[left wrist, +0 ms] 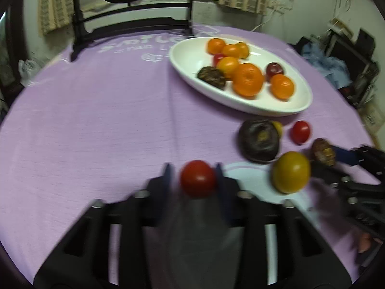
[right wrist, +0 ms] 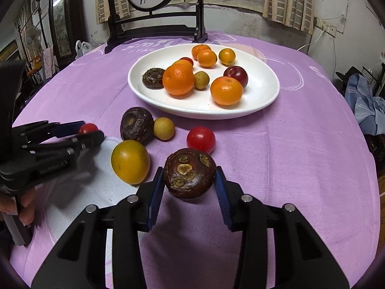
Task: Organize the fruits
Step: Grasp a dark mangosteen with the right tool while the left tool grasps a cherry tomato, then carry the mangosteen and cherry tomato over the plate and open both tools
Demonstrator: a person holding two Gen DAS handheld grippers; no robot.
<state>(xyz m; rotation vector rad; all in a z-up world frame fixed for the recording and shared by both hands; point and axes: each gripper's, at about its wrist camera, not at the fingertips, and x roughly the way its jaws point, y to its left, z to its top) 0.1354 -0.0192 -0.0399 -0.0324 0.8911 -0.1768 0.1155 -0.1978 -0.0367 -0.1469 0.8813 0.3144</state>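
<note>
Purple cloth: four loose fruits (two more gripped); plate holds nine.

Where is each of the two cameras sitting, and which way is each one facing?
Left wrist: on the left gripper, looking along its fingers past a held red tomato toward the white plate.
Right wrist: on the right gripper, holding a dark brown fruit, facing the same plate; the person's fingers show at left.
Shared: plate, yellow-green citrus, each other's gripper.

5 oranges, 3 tomatoes, 1 plate.
</note>
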